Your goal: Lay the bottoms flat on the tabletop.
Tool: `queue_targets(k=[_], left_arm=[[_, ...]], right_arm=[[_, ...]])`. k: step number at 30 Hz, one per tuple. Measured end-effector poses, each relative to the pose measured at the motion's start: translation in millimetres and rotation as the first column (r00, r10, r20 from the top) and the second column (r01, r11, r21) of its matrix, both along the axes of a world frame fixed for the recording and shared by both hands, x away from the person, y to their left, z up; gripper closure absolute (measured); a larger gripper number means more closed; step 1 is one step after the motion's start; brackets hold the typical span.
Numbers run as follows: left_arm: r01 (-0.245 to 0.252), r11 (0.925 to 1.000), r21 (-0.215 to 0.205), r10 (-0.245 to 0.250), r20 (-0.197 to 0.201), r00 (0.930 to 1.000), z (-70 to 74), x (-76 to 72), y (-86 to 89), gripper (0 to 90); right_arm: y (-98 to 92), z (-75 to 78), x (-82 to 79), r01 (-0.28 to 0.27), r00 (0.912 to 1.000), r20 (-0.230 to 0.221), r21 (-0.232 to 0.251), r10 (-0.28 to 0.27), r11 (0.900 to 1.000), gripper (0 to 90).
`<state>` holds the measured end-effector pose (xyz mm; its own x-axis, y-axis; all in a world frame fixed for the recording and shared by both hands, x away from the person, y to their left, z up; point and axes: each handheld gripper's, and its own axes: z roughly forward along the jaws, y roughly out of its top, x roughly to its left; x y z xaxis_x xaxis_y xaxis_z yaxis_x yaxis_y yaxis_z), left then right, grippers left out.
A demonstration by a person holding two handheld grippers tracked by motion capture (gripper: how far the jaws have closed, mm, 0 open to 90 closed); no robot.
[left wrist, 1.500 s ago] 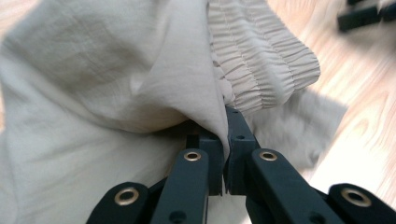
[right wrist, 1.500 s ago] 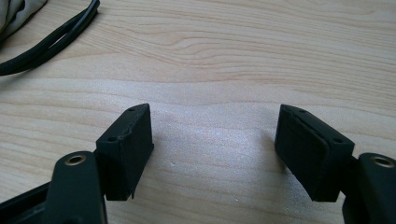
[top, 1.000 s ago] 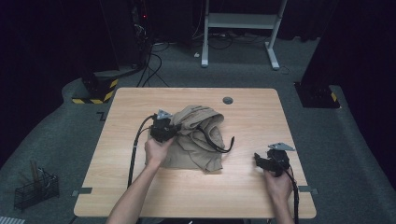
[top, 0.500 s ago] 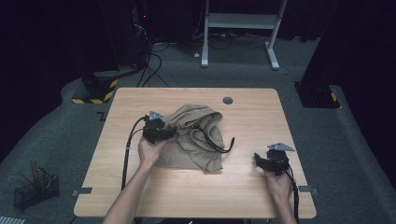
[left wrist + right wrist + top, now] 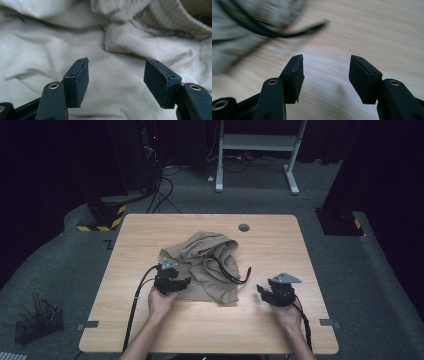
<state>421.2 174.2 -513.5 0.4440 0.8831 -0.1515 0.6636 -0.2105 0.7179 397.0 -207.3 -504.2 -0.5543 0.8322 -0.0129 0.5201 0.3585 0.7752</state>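
Gaping over beige cloth (image 5: 205,265), left hand-held gripper (image 5: 116,75); right (image 5: 325,75) open beside seemingly a drawstring (image 5: 274,32).

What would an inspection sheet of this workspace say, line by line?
Surface: wooden table, with a round dark spot near its far edge.
Job's things: crumpled beige garment with a black drawstring, lying mid-table.
Clutter: nothing seen on the table.
Grippers: left gripper open over the garment, its jaws having just opened, nothing pinched; right gripper open over bare wood beside the drawstring, its jaws having just been closing, nothing between them.
Cables: a black cable trails from the left gripper; loose wires lie on the floor behind.
Surroundings: dark room, grey carpet, white frame, wire basket on the floor.
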Motion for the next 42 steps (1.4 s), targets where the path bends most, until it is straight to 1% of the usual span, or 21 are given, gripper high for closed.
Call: queue_targets(k=[2, 4, 5, 7, 8, 10, 12, 14, 15, 17, 20, 23, 24, 26, 28, 30, 32, 33, 36, 39, 42], left_arm=[[-0.005, 1.0000, 0.008, 0.005, -0.007, 1.0000, -3.8, 0.4, -3.4, 37.0], [-0.004, 0.9996, 0.027, 0.004, 0.008, 1.0000, -5.1, 0.1, -6.0, 36.6], [-0.007, 0.9995, 0.030, 0.007, 0.010, 0.9999, -5.3, -0.1, -7.2, 36.5], [-0.005, 0.9990, 0.045, 0.004, 0.023, 0.9997, -6.2, -0.9, -9.3, 36.5], [-0.008, 0.9985, 0.053, 0.007, 0.032, 0.9995, -6.9, -2.0, -10.5, 36.5], [-0.019, 0.9976, 0.067, 0.015, 0.063, 0.9979, -9.6, -6.2, -13.1, 36.5], [-0.008, 0.9928, 0.120, -0.004, 0.099, 0.9951, -11.6, -12.0, -17.6, 37.9], [0.014, 0.9935, 0.113, -0.026, 0.102, 0.9945, -11.8, -16.8, -18.9, 40.1], [0.024, 0.9935, 0.112, -0.036, 0.106, 0.9937, -12.2, -18.8, -18.1, 40.8], [0.028, 0.9944, 0.102, -0.039, 0.112, 0.9930, -12.8, -22.5, -16.4, 42.4], [0.045, 0.9928, 0.111, -0.058, 0.112, 0.9921, -12.5, -26.5, -16.7, 43.0], [0.063, 0.9924, 0.106, -0.075, 0.112, 0.9909, -12.7, -32.0, -16.7, 43.1], [0.069, 0.9918, 0.108, -0.081, 0.113, 0.9903, -12.9, -34.5, -16.7, 43.1], [0.079, 0.9912, 0.106, -0.091, 0.114, 0.9892, -12.9, -38.8, -17.0, 43.3], [0.093, 0.9898, 0.108, -0.105, 0.114, 0.9879, -12.8, -42.6, -16.8, 43.3], [0.105, 0.9889, 0.106, -0.117, 0.112, 0.9869, -12.7, -45.6, -16.6, 43.4], [0.112, 0.9882, 0.104, -0.124, 0.114, 0.9857, -12.9, -48.0, -16.2, 43.7], [0.114, 0.9880, 0.104, -0.126, 0.116, 0.9852, -12.9, -48.6, -15.9, 43.8], [0.117, 0.9882, 0.098, -0.128, 0.115, 0.9851, -13.0, -49.9, -15.5, 44.2], [0.120, 0.9878, 0.100, -0.131, 0.115, 0.9847, -12.9, -50.0, -15.4, 44.3], [0.119, 0.9883, 0.095, -0.130, 0.113, 0.9851, -12.9, -50.1, -15.2, 44.3]], right_arm=[[14.7, 4.7, 0.4, -0.063, 0.9979, 0.015, -0.002, 0.063, 0.998, 42.7], [28.6, 7.2, 2.6, -0.116, 0.9930, 0.021, -0.001, 0.116, 0.993, 41.5], [35.3, 7.6, 4.2, -0.138, 0.9901, 0.025, -0.010, 0.138, 0.990, 40.8], [47.5, 6.8, 8.8, -0.177, 0.9839, 0.021, -0.017, 0.178, 0.984, 39.0], [53.4, 6.2, 11.0, -0.191, 0.9814, 0.015, -0.017, 0.191, 0.981, 37.9], [63.4, 4.9, 15.5, -0.205, 0.9781, 0.029, -0.032, 0.206, 0.978, 37.6], [71.9, 4.7, 20.1, -0.215, 0.9759, 0.031, -0.037, 0.216, 0.976, 38.1], [79.1, 4.4, 24.0, -0.220, 0.9744, 0.034, -0.057, 0.222, 0.974, 45.3], [80.8, 4.0, 25.5, -0.223, 0.9730, 0.047, -0.061, 0.226, 0.973, 49.5], [81.8, 5.0, 28.3, -0.226, 0.9730, 0.036, -0.054, 0.228, 0.973, 58.0], [77.4, 9.7, 29.8, -0.232, 0.9718, 0.039, -0.032, 0.233, 0.972, 69.5], [70.5, 16.6, 28.3, -0.252, 0.9665, 0.052, -0.004, 0.251, 0.968, 76.9], [68.2, 19.3, 27.4, -0.249, 0.9669, 0.058, 0.002, 0.249, 0.968, 78.4], [61.8, 25.7, 28.0, -0.236, 0.9696, 0.074, 0.026, 0.233, 0.971, 79.6], [54.0, 32.6, 31.7, -0.206, 0.9755, 0.090, 0.054, 0.201, 0.977, 80.1], [45.5, 39.1, 38.7, -0.164, 0.9841, 0.083, 0.080, 0.157, 0.983, 80.3], [37.4, 44.1, 47.5, -0.121, 0.9900, 0.084, 0.097, 0.113, 0.988, 80.4], [33.6, 46.0, 52.4, -0.094, 0.9935, 0.074, 0.107, 0.086, 0.990, 80.4], [21.7, 47.3, 66.6, -0.017, 0.9976, 0.068, 0.128, 0.008, 0.992, 80.5], [13.9, 36.8, 84.5, 0.065, 0.9978, 0.009, 0.102, -0.066, 0.993, 80.5], [8.8, 17.8, 102.3, 0.133, 0.9899, -0.059, 0.079, -0.129, 0.988, 80.3]])
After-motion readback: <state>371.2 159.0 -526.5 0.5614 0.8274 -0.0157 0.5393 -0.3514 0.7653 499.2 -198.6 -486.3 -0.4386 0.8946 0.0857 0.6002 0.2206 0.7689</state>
